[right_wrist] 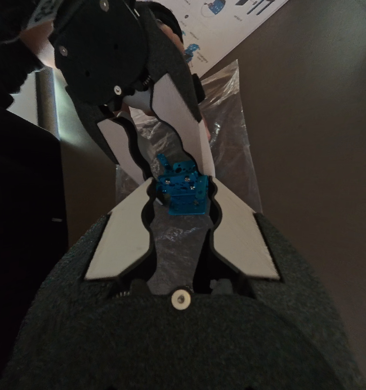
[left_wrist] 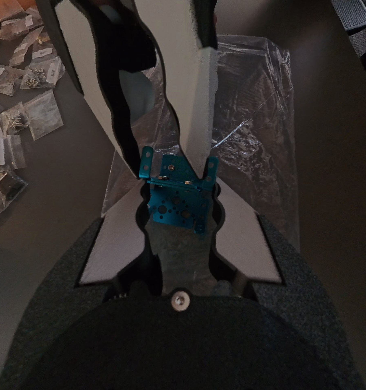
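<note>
A blue metal bracket assembly with many holes and silver screws hangs between both grippers, above a clear plastic bag on the dark table. My left gripper is shut on the bracket's sides from below in its own view. My right gripper comes in from the opposite side, its tips closed on the bracket's upright tabs. In the right wrist view the bracket sits between my right gripper fingertips, with the left gripper meeting it from the far side.
Several small labelled bags of screws lie on the table to the left. A white printed sheet lies beyond the plastic bag. A mesh chair stands past the table edge. A person's sleeve holds the left gripper. Left and right tips are no more than a few centimetres apart.
</note>
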{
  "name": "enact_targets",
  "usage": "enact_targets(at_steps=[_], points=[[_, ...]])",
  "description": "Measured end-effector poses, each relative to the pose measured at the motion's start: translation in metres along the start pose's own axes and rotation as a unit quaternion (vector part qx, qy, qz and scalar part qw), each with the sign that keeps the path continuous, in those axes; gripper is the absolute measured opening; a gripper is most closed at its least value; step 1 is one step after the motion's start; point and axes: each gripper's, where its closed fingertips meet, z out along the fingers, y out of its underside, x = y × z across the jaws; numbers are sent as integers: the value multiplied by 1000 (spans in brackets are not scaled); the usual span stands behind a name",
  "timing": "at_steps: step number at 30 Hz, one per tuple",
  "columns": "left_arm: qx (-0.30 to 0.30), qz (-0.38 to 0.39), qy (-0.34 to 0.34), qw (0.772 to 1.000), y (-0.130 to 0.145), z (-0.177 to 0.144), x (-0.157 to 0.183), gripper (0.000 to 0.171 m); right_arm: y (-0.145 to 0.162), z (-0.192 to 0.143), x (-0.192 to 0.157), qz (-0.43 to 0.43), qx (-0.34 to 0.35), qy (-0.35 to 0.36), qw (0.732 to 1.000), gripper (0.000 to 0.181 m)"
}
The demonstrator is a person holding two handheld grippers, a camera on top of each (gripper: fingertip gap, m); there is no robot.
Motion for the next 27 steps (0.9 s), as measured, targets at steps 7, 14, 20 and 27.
enact_targets(at_steps=[7,14,20,27], points=[[0,-1,0,1000,0,0,0,61,1,3,6,-41,-13,57,997,41],[0,-2,0,1000,0,0,-1,60,0,2,6,-20,-9,44,999,39],[1,3,0,1000,0,0,0,60,2,0,12,-33,-5,62,998,24],[0,1,1,1000,0,0,0,61,0,0,0,6,3,-3,1000,50]])
